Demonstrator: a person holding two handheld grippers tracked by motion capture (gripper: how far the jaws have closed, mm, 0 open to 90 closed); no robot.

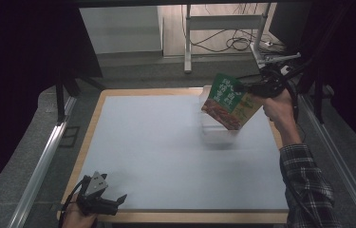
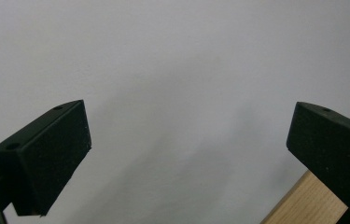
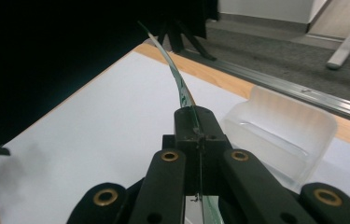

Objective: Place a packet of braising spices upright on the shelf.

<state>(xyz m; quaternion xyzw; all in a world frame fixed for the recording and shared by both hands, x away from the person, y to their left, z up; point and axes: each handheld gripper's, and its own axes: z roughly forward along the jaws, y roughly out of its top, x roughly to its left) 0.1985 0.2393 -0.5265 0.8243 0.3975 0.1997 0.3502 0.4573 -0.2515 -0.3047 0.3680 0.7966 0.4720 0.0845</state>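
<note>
1. Above the clear bin [image 1: 219, 127], the right gripper [image 1: 245, 88] is clamped on the packet [image 1: 228, 102].
2. Left gripper [image 1: 118, 199] rests with jaws apart.
3. Thin packet may bend and miss the bin.

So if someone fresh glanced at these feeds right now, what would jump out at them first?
Probably the green food packet, pinched at its edge in the right gripper and held in the air at the far right of the table, just above a clear plastic container. Next, the big pale mat covering the table, and the left gripper resting at its near left corner with jaws wide apart, holding nothing.
</note>
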